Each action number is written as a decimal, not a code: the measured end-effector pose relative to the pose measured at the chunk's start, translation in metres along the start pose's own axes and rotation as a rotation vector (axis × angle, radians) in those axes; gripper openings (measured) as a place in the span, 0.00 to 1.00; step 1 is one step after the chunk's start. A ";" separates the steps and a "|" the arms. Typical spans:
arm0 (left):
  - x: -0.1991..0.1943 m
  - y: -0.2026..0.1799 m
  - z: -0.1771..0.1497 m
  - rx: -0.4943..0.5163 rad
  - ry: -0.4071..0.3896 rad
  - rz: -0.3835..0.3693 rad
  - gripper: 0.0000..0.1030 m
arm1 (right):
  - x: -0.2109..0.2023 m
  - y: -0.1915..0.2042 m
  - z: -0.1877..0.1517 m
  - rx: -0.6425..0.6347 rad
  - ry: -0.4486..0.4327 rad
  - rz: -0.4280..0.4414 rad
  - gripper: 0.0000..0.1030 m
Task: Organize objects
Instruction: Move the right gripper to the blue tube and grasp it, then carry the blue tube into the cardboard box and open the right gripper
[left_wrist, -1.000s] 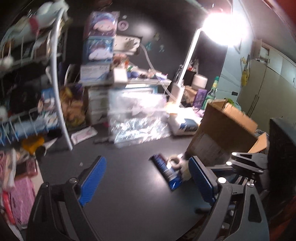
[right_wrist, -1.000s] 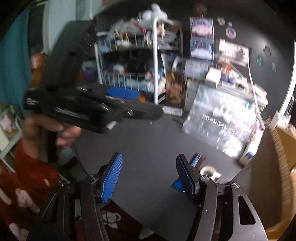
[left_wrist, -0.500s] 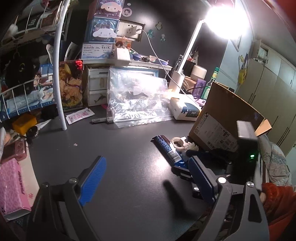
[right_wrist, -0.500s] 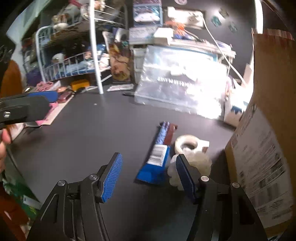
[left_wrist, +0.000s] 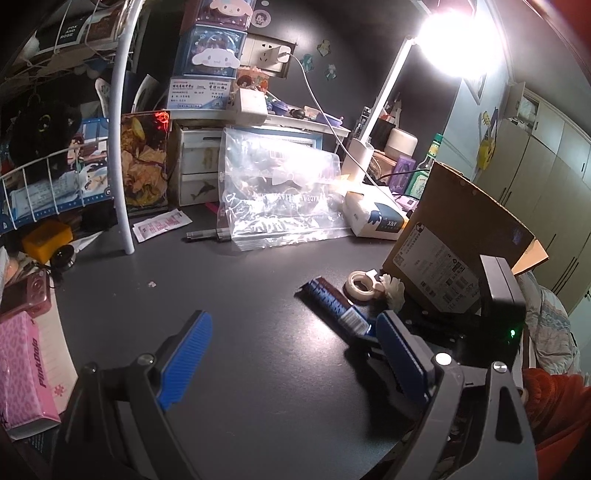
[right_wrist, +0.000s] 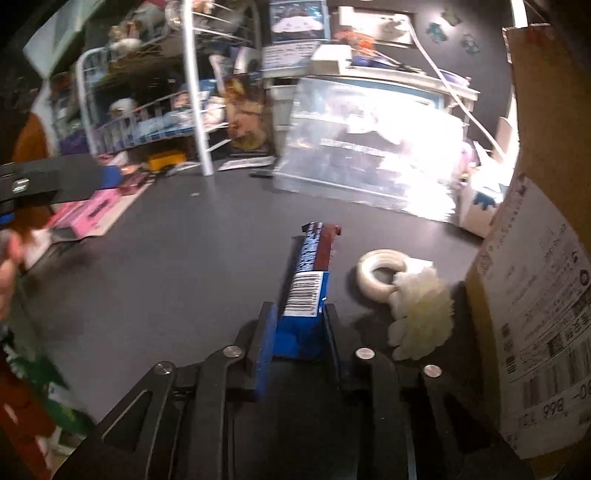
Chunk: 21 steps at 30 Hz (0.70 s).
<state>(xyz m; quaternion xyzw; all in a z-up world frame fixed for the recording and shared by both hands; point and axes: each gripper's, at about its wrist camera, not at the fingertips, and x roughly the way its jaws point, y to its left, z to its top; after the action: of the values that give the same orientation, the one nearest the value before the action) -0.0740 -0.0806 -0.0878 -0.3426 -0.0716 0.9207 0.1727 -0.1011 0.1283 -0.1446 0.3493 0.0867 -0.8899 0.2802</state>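
Right gripper (right_wrist: 297, 325) is closing on the near end of the blue snack bar (right_wrist: 308, 280); pads are pinching it while it's lying flat on the dark desk (right_wrist: 166, 258), just beside the tape roll (right_wrist: 376, 273) and white flower clip (right_wrist: 424, 317). Left gripper (left_wrist: 291, 354) is hovering wide open, holding nothing. Next, I reckon: lifting the bar clear and carrying it to the cardboard box (right_wrist: 535, 295) alongside.

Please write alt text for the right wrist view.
The right gripper is closing on the near end of a long blue packet lying on a dark table. A tape roll, a white scrunchie and a cardboard box sit to its right.
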 end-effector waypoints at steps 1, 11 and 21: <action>0.001 0.000 0.000 -0.002 0.001 -0.001 0.86 | 0.000 0.002 0.000 -0.014 0.008 0.005 0.18; 0.001 -0.003 0.003 -0.007 0.020 0.015 0.86 | 0.015 0.009 0.011 -0.055 0.027 -0.050 0.15; -0.001 -0.025 0.013 0.012 0.039 -0.073 0.86 | -0.020 0.020 0.027 -0.093 -0.032 0.124 0.14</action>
<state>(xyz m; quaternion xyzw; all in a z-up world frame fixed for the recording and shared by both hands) -0.0750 -0.0582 -0.0711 -0.3564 -0.0750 0.9074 0.2098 -0.0932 0.1113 -0.1103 0.3266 0.1015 -0.8713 0.3520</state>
